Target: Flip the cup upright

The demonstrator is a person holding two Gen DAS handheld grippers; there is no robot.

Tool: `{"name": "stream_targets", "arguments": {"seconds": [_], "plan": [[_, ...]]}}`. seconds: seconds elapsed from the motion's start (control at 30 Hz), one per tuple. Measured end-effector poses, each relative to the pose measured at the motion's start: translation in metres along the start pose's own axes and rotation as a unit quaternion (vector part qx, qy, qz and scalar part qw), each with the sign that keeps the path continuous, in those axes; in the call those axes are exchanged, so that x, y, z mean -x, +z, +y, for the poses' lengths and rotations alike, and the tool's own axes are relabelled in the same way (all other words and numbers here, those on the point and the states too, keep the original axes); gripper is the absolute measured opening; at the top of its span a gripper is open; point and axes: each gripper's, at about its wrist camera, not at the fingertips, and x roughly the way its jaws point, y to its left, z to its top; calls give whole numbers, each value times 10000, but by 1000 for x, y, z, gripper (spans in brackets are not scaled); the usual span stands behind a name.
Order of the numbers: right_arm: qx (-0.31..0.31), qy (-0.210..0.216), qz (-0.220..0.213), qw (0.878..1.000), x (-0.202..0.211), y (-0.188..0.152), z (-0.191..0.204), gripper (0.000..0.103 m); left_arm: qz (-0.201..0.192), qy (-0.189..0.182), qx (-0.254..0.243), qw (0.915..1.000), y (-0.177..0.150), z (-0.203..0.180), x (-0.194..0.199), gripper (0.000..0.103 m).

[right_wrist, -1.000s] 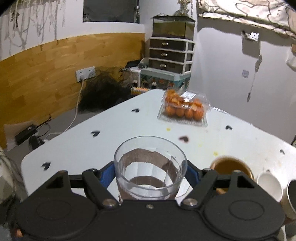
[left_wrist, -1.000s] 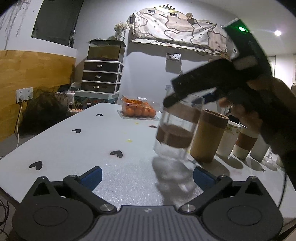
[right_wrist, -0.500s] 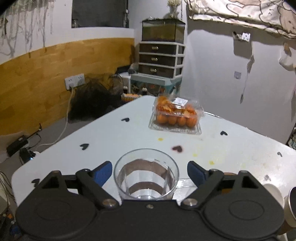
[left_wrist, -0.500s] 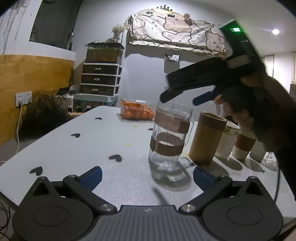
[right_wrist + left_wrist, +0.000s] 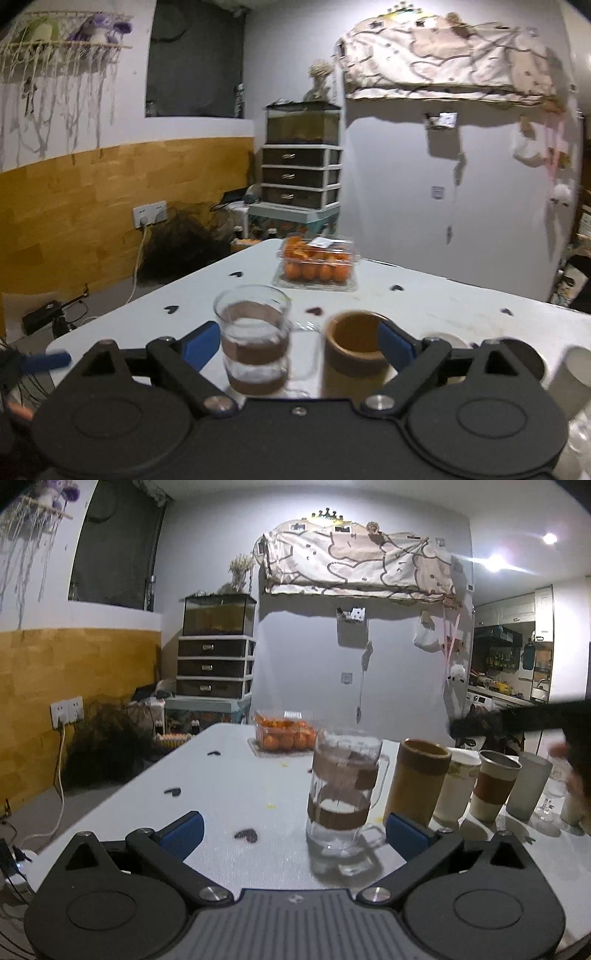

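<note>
now the right gripper (image 5: 295, 341) is spread wide with nothing between its blue pads (image 5: 199, 341), pulled back above the table (image 5: 443, 306). just ahead of its left finger, the glass mug (image 5: 254, 341) stands upright, mouth up, with two brown bands around its wall and its handle pointing toward the right finger. in front of that right finger, just beside the mug, sits the tan cylindrical cup (image 5: 355, 343), also mouth up. beyond both, farther across the table, is a clear plastic box of oranges (image 5: 317, 267).

likewise the left gripper (image 5: 293, 830) is released, its blue-tipped fingers (image 5: 183, 830) wide apart and low over the table (image 5: 221, 775). the glass mug (image 5: 345, 794) stands between them, nearer the right finger, touching neither as far as the view shows. past the right finger runs a row: the tan cylindrical cup (image 5: 419, 782), a white cup (image 5: 456, 788), a metal cup with a brown sleeve (image 5: 495, 784), a frosted tumbler (image 5: 526, 784). black heart stickers (image 5: 246, 835) dot the table ahead of the left finger. a blurred dark shape, seemingly the right gripper, crosses the far right edge.
</note>
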Motion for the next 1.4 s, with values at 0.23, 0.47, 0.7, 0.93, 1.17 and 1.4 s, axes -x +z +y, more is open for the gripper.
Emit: {"name": "stream_targets", "arguments": {"seconds": [0.23, 0.47, 0.7, 0.93, 1.17, 1.4], "plan": [[-154, -238, -137, 9995, 42, -26, -28, 100, 24, -39, -74, 10000, 8, -16, 5, 103], [-94, -573, -255, 9980, 70, -47, -42, 103, 96, -20, -179, 9998, 10, -32, 9, 103], [-123, -802, -314, 9962, 87, -62, -48, 103, 96, -96, -293, 9995, 12, -44, 16, 103], [-105, -897, -398, 9951, 101, -68, -44, 103, 133, -78, -313, 9994, 13, -50, 19, 103], [-118, -908, -423, 9949, 106, -70, -43, 103, 152, -57, -336, 9993, 12, -52, 19, 103], [-110, -903, -412, 9950, 107, -70, -41, 103, 144, -74, -345, 9993, 12, -51, 19, 103]]}}
